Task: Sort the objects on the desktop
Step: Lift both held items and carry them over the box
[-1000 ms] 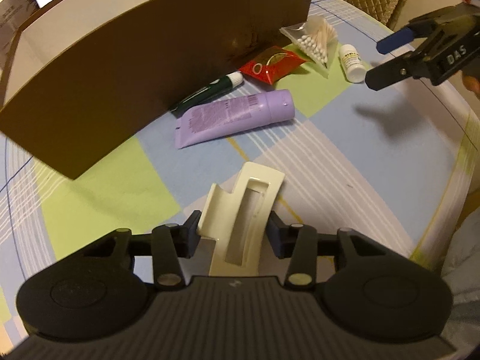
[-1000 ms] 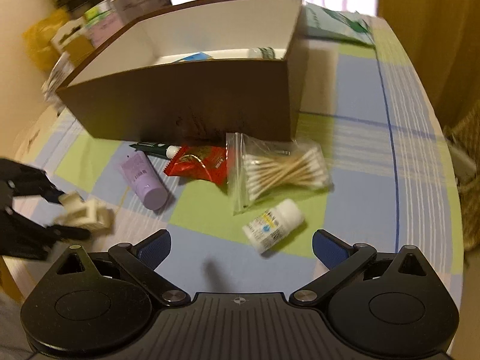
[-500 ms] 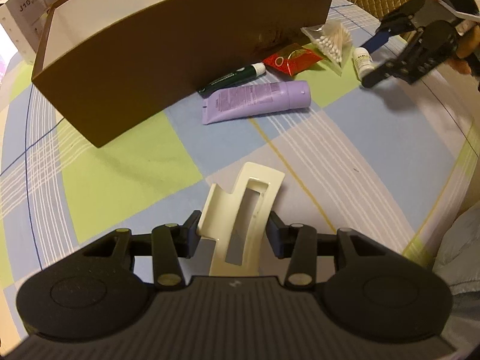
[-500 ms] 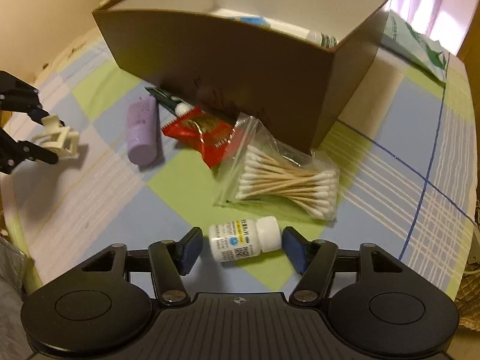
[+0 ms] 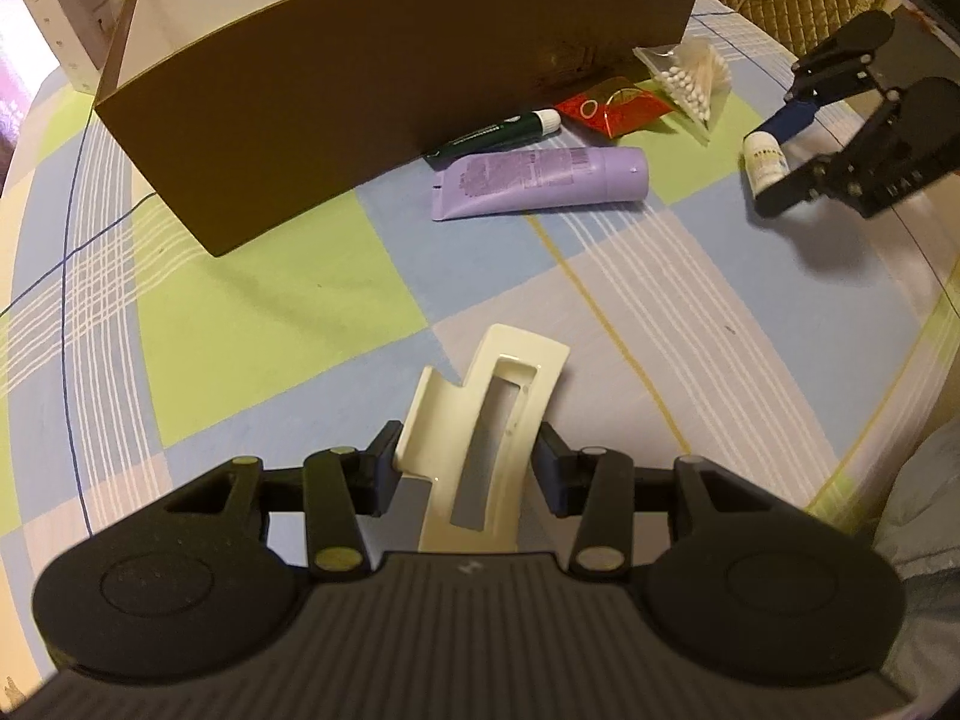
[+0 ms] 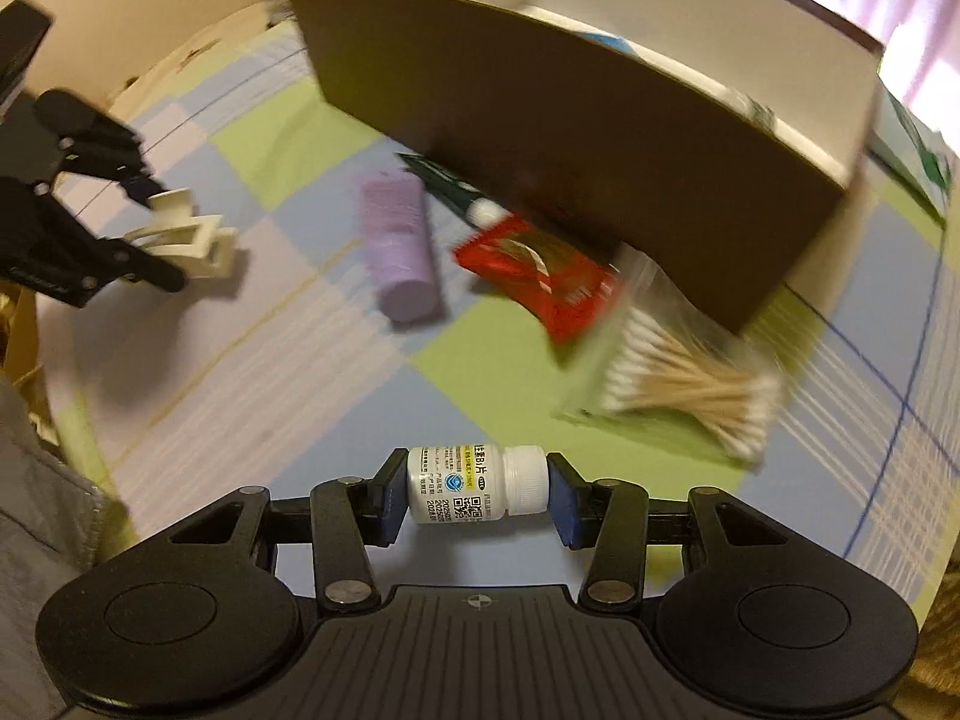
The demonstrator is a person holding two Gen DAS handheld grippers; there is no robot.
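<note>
Left tool (image 5: 465, 468) clamps a cream clip (image 5: 480, 420) above the worktop (image 5: 270, 312). Right tool (image 6: 477, 492), jaws just closing, grips a pill bottle (image 6: 474, 489) end to end; advise lifting level toward the box (image 6: 600, 138).

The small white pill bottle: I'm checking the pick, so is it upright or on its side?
On its side: the small white pill bottle lies crosswise between the right tool's pads, cap against one, base against the other.
</note>
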